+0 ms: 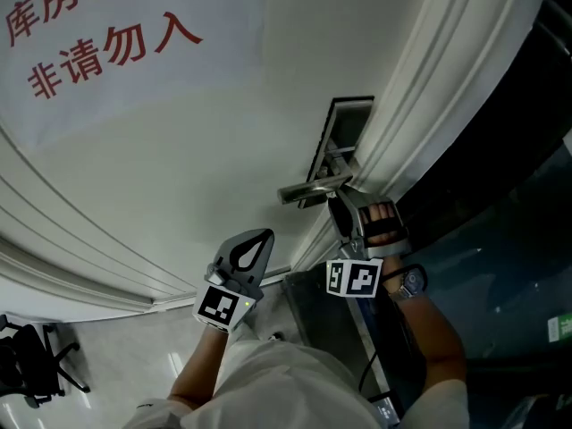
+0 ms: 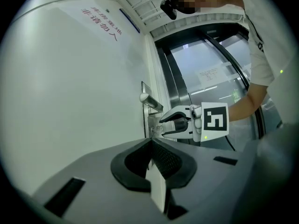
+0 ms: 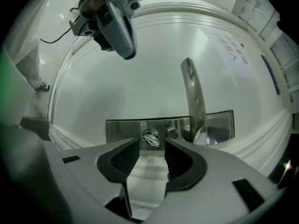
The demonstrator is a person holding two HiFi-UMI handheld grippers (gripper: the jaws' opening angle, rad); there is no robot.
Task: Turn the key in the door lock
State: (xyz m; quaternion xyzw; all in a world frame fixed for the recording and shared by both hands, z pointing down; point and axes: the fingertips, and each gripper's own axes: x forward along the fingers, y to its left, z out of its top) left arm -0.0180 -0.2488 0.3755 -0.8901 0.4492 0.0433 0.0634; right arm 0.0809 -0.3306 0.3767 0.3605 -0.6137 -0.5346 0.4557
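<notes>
Holding your right tongs [image 3: 152,149] open, you have the key [image 3: 151,137] just ahead of their tips, in line with the gap but untouched, seated in the metal lock plate [image 3: 122,127]. The door handle [image 3: 192,92] stands just right of them. Your left tongs [image 2: 150,143] are closed and empty, with the lock plate well ahead of them.

grey left claw [image 1: 264,237], pale right claw [image 2: 162,127], black-and-white marker cubes [image 1: 356,277], white shirt [image 1: 286,382], wristwatch [image 1: 411,282]
</notes>
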